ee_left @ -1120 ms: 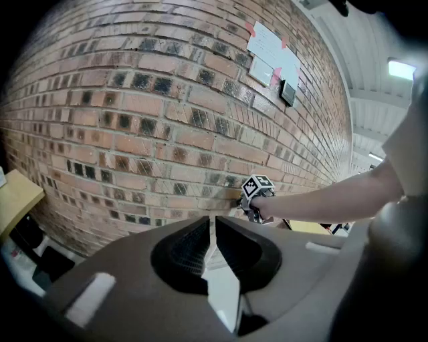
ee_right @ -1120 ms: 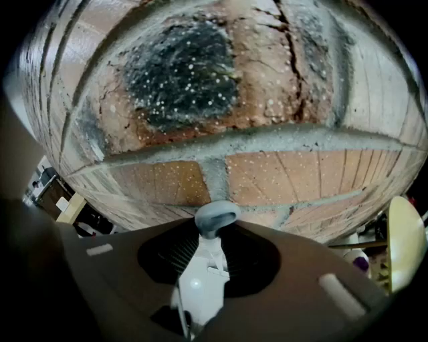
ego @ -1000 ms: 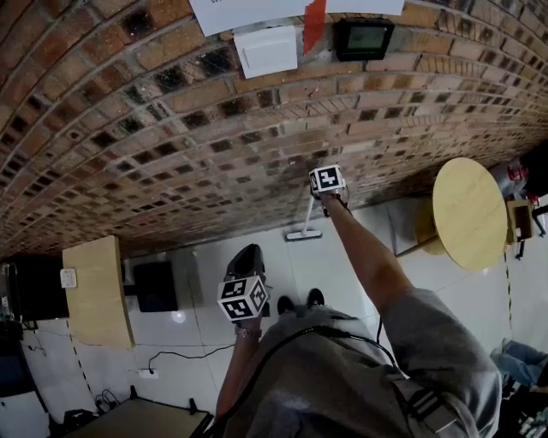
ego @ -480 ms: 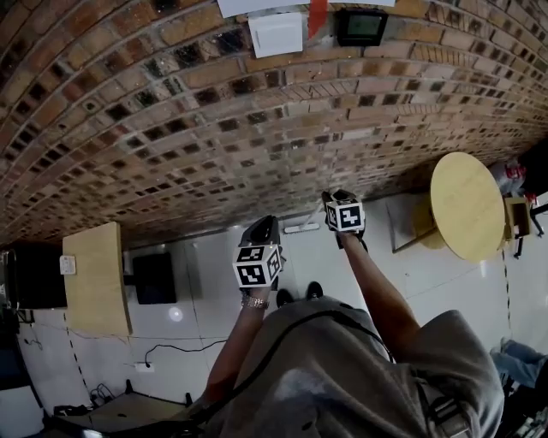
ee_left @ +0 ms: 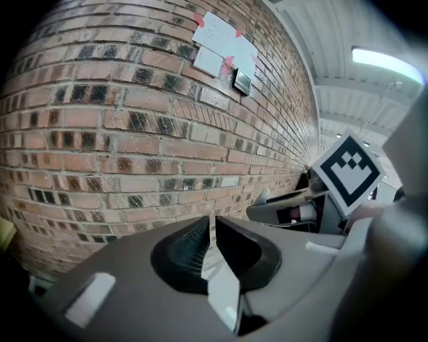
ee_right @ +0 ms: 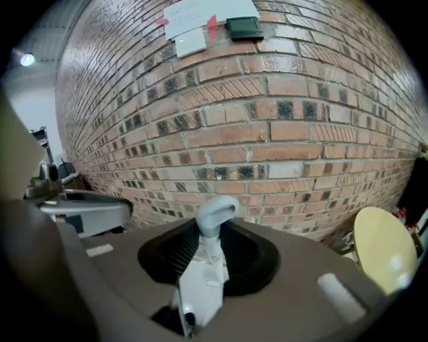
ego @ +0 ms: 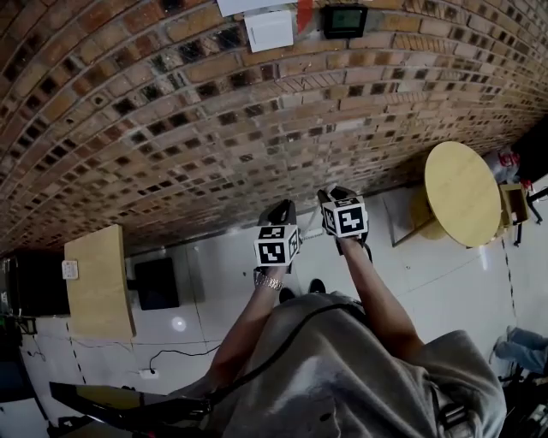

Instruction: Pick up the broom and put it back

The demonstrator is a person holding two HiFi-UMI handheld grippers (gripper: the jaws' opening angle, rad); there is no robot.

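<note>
In the right gripper view a pale grey broom handle (ee_right: 215,215) with a hooked end sticks out between the jaws of my right gripper (ee_right: 212,234), which is shut on it. Seen from the head view, that right gripper (ego: 336,197) is held up in front of the brick wall (ego: 214,111), and the rest of the broom is hidden behind the grippers. Close to its left is my left gripper (ego: 281,212). In its own view the left gripper (ee_left: 208,232) has its jaws almost together with only a thin slit and nothing gripped. The right gripper (ee_left: 284,208) shows at that view's right.
A round wooden table (ego: 462,192) stands at the right by the wall. At the left are a wooden cabinet (ego: 98,282) and a black box (ego: 157,284). Papers, a white plate (ego: 270,30) and a black device (ego: 344,19) hang on the wall.
The right gripper has lifted with the handle and drawn back towards the person. The left gripper has come up and to the right beside it. The white broom head by the wall no longer shows.
</note>
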